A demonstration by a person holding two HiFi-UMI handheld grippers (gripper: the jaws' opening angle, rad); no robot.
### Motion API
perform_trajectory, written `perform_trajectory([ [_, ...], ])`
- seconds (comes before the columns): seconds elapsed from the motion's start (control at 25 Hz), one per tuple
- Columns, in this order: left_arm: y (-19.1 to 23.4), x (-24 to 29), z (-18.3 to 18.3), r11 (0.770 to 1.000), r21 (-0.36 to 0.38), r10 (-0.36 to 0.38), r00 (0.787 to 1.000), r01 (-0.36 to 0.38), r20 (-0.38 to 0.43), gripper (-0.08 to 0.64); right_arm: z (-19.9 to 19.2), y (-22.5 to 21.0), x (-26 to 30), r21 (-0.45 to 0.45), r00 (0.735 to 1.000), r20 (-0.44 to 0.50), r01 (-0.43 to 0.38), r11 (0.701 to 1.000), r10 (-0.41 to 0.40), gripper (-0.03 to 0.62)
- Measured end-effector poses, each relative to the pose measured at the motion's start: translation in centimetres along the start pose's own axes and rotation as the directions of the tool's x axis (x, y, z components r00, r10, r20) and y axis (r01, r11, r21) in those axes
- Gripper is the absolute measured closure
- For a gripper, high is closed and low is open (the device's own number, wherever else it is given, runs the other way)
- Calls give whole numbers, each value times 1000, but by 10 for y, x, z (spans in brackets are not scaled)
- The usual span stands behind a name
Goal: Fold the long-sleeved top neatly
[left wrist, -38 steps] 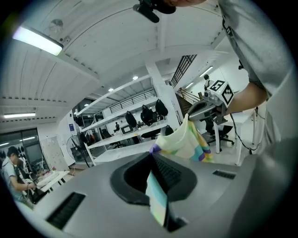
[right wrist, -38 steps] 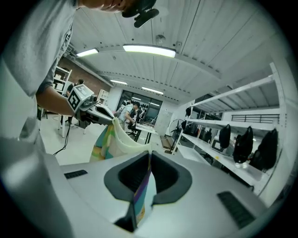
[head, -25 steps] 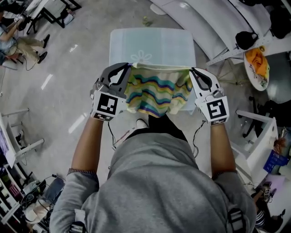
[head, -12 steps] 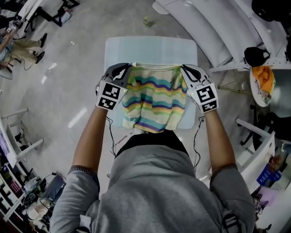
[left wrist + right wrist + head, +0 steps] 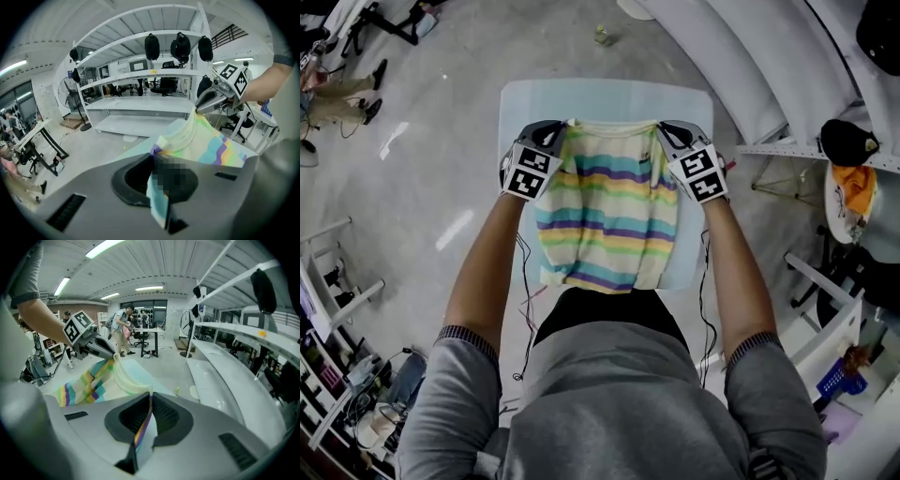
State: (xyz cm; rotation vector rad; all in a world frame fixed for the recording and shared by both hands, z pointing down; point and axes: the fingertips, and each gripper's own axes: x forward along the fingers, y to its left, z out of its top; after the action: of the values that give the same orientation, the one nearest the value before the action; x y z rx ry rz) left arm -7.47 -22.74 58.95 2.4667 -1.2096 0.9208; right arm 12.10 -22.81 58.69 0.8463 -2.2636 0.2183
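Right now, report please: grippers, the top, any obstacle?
Left gripper, right gripper: jaws shut on striped top. Top stretched between them over the table. No obstacle seen.

So the person's wearing a plain grey top (image 5: 619, 403), with sleeves that finish in darker ribbed, stripey cuffs (image 5: 469, 339), plus a black garment (image 5: 605, 314) below it. The left gripper (image 5: 561, 127) and right gripper (image 5: 664, 127) look like a matched pair. Both are light grey moulded shells with black lining round the jaw opening and small slotted vents in the casing. Each one has a cube (image 5: 530, 172) printed with black-and-white square markers, and a thin dark cable (image 5: 525, 272) coming off it.
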Motion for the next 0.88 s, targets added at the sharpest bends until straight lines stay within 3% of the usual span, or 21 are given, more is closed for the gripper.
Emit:
perform_trajectory([
  [0.36, 22, 66, -25, 1000, -2, 5, 996, -5, -85, 532, -31, -26, 62, 16, 997, -75, -30, 999, 31, 565],
  [0.56, 36, 83, -32, 999, -39, 27, 994, -32, -105, 524, -37, -34, 89, 26, 994, -99, -42, 999, 44, 559],
  [0.64, 39, 85, -36, 997, -71, 26, 993, -34, -116, 460, -37, -35, 93, 58, 992, -107, -56, 997, 62, 525],
  [0.72, 39, 78, -38, 994, -102, 22, 991, -36, -133, 409, -36, -36, 89, 89, 990, -117, -62, 994, 73, 441],
  [0.88, 37, 53, -38, 990, -132, 34, 988, -54, -149, 389, -36, -36, 66, 115, 993, -105, -47, 992, 59, 423],
])
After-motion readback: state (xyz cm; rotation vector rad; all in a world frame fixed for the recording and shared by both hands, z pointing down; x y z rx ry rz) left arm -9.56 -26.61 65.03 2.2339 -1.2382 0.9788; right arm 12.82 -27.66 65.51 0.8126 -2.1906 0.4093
